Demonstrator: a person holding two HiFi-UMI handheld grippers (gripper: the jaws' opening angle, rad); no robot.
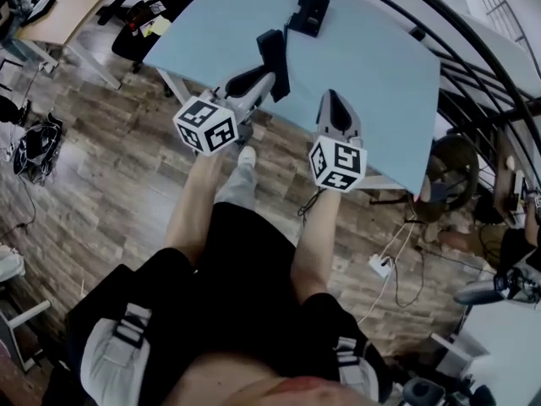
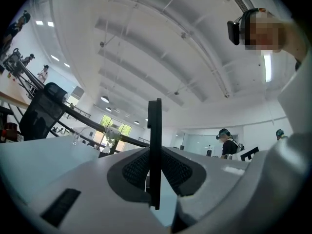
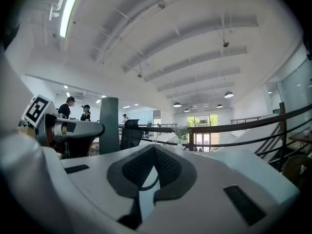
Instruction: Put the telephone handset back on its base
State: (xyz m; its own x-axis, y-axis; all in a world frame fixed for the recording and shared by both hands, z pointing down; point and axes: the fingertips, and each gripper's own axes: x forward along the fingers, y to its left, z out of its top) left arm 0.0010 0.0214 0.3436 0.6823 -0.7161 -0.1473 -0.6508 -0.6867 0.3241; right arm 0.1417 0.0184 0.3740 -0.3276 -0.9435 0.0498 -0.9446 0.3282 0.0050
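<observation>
The black telephone handset (image 1: 275, 53) stands on end over the near edge of the light blue table (image 1: 380, 66), and my left gripper (image 1: 270, 81) is shut on it. In the left gripper view the handset (image 2: 155, 145) shows edge-on, pinched between the jaws. The black base (image 1: 308, 13) sits on the table beyond the handset, towards the far edge. My right gripper (image 1: 336, 101) hovers to the right of the left one with its jaws shut on nothing. The right gripper view shows the held handset (image 3: 109, 126) upright at the left.
A dark curved railing (image 1: 473, 66) runs along the table's right side. On the wood floor lie a white power strip (image 1: 379, 266) with cables and a black bag (image 1: 34, 146). A black office chair (image 1: 148, 24) stands at the table's left corner.
</observation>
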